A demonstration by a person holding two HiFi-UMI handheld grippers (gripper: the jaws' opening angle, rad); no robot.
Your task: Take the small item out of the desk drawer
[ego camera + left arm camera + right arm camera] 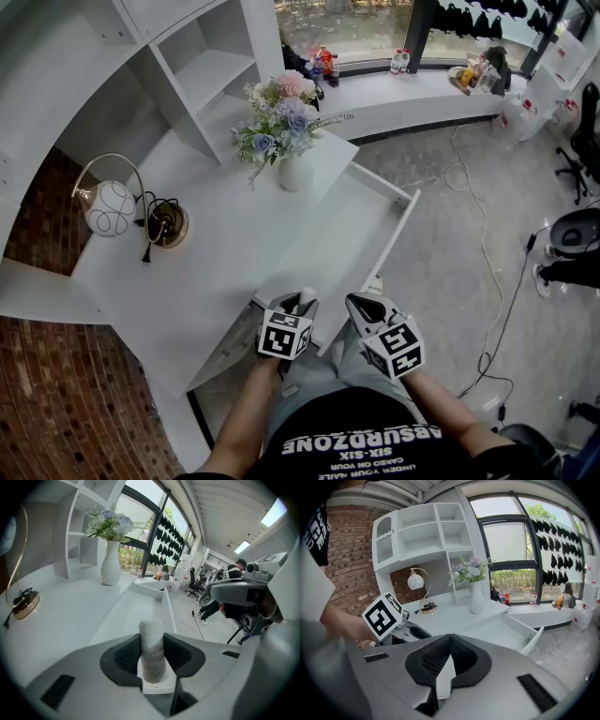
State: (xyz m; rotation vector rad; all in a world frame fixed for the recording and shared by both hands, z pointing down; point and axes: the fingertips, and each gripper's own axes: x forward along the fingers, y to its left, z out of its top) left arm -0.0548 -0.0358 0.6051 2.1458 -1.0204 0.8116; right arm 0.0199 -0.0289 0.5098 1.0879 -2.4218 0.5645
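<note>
Office-type rm: white desk (225, 258) w/ shelves (211, 70), swivel chairs (586, 141), big windows (508, 545).

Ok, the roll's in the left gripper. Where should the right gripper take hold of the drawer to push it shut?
Probably the top edge of the front panel, coming down from above on the room side. It is a thin upright board with a bare rim, so the jaws can straddle it. The right gripper is shut and empty, so open it first.
</note>
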